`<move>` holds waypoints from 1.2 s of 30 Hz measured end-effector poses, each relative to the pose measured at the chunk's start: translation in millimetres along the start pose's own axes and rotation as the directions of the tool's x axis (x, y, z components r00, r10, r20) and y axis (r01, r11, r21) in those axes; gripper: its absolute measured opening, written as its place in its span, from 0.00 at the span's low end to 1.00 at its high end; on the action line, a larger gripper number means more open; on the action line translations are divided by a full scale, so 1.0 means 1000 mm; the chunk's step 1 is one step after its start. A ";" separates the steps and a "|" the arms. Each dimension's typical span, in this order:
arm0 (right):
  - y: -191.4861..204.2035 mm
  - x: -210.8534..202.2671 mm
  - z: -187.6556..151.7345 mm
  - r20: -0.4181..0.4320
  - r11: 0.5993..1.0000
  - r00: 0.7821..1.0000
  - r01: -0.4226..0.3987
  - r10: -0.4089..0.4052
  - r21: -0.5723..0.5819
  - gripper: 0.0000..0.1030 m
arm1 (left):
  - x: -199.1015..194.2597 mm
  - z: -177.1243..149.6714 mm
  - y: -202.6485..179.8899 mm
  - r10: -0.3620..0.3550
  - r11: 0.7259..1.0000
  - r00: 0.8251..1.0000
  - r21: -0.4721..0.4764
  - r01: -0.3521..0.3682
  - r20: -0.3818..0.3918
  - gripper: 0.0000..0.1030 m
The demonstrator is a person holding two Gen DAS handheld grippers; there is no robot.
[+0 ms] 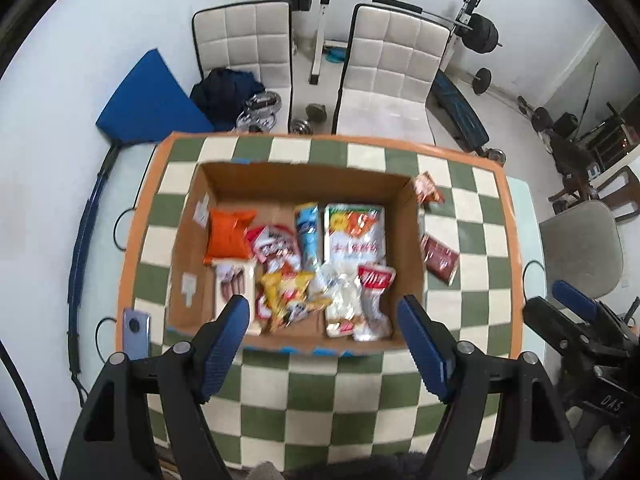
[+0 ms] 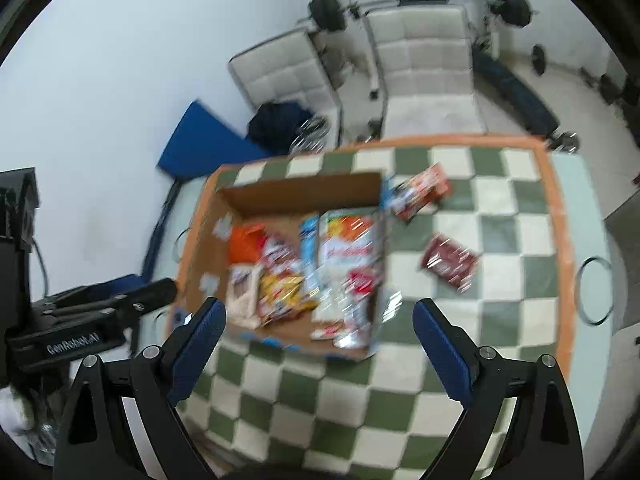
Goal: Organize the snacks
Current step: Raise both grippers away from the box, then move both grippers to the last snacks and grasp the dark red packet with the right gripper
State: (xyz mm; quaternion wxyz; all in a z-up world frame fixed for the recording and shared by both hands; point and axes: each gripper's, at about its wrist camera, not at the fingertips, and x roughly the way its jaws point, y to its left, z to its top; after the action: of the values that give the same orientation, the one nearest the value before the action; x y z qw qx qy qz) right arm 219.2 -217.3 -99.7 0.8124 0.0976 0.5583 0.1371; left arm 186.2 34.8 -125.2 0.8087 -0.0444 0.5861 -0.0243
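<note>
Left gripper (image 1: 322,312): jaws spread wide, holding nothing, poised over the near edge of the cardboard box (image 1: 192,248).
Right gripper (image 2: 320,316): jaws spread too, empty, held above the checkered mat (image 2: 500,320) near the box's right wall.
Snacks in box: orange bag (image 1: 230,236), white noodle pack (image 1: 354,232), blue packet (image 1: 308,236) and others lie flat and overlapping.
Snacks outside: dark red packet (image 1: 440,258) and a small red-and-white packet (image 1: 427,188) lie on the mat just right of the box.
Orientation: the dark red packet's long axis runs diagonally, far-left to near-right (clearest in the left wrist view); the blue packet points straight front to back.
Risk: a flat foil packet could slip from the fingers if pinched only at a thin edge.
Risk two: dropping another packet on the loose pile could push one over the low wall.
Blur: the right wrist view is smeared, so labels are unreadable.
</note>
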 end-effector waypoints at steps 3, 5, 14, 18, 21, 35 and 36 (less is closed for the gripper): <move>-0.032 -0.004 0.013 0.006 0.999 1.000 0.021 -0.021 0.036 0.94 | 0.012 0.018 -0.023 -0.003 1.000 1.000 0.006 0.003 -0.004 0.73; -0.055 -0.004 0.022 0.000 0.998 0.999 0.037 -0.037 0.050 0.94 | 0.024 0.033 -0.042 -0.014 1.000 1.000 0.011 0.014 -0.013 0.73; -0.139 0.102 0.041 -0.229 0.996 0.969 0.089 -0.089 -0.014 0.94 | 0.116 0.109 -0.126 0.180 0.938 0.980 0.313 -0.146 -0.083 0.73; -0.153 0.166 0.045 -0.338 0.994 0.935 0.094 -0.110 -0.064 0.94 | 0.166 0.133 -0.146 0.263 0.894 0.954 0.407 -0.185 -0.145 0.73; -0.158 0.202 0.049 -0.386 0.987 0.911 0.110 -0.149 -0.122 0.94 | 0.194 0.142 -0.153 0.297 0.877 0.938 0.439 -0.194 -0.178 0.73; -0.157 0.284 0.034 -0.531 0.903 0.799 0.033 -0.281 -0.429 0.93 | 0.265 0.175 -0.164 0.342 0.856 0.911 0.476 -0.200 -0.232 0.73; -0.155 0.287 0.031 -0.532 0.897 0.798 0.026 -0.284 -0.441 0.93 | 0.267 0.178 -0.164 0.338 0.858 0.912 0.474 -0.198 -0.232 0.73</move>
State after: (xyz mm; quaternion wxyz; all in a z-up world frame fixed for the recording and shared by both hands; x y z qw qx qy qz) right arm 363.0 -268.7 -390.3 0.6117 -0.1697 0.7448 0.2060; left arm 440.6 -144.7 -306.1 0.6918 0.2270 0.6838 -0.0488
